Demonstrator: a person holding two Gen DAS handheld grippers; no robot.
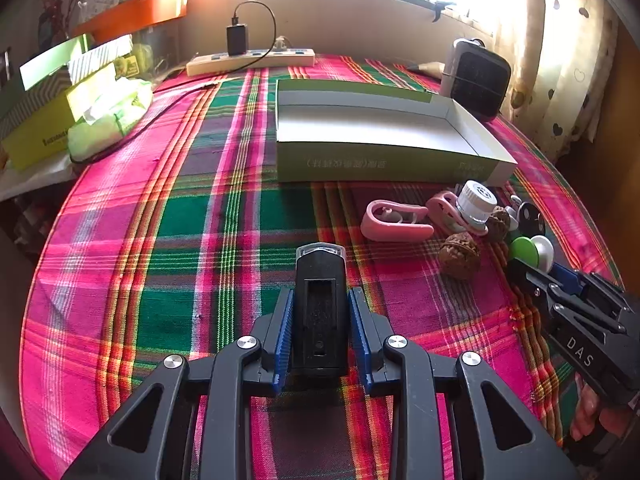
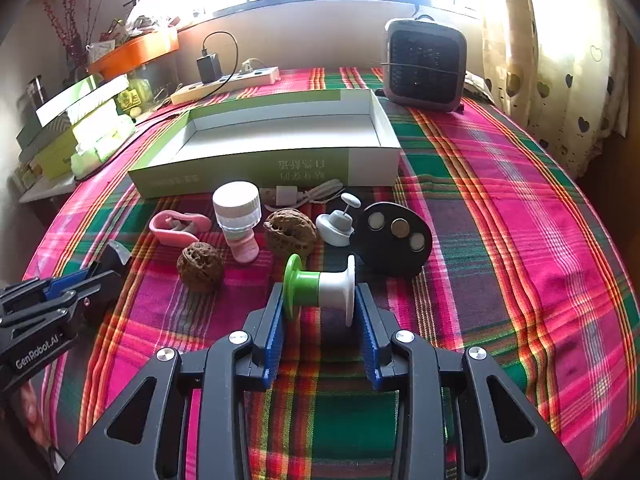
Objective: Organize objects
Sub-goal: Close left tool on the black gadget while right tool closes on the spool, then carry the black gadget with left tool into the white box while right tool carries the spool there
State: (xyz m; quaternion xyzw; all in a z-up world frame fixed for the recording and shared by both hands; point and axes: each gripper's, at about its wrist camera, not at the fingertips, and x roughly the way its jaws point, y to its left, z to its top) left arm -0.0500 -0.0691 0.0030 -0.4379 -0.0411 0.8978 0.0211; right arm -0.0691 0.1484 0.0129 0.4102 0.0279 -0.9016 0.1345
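My left gripper (image 1: 320,300) is shut on a black rectangular device (image 1: 320,304) with a clear front tip, held over the plaid cloth. My right gripper (image 2: 319,300) is shut on a green-and-white spool (image 2: 320,286); it also shows in the left wrist view (image 1: 532,252). An open, empty green-and-white box (image 2: 280,168) lies behind the clutter. In front of it lie a pink clip (image 2: 178,226), a white-capped jar (image 2: 237,212) on a pink piece, two walnuts (image 2: 200,266) (image 2: 289,232), a white cable (image 2: 304,196), a grey-white knob (image 2: 338,226) and a black oval disc (image 2: 394,240).
A small grey fan heater (image 2: 424,66) stands at the back right. A power strip (image 2: 228,82) with a black charger lies at the back. Green boxes and tissue packs (image 1: 92,116) are stacked at the left edge. A curtain (image 2: 560,60) hangs at the right.
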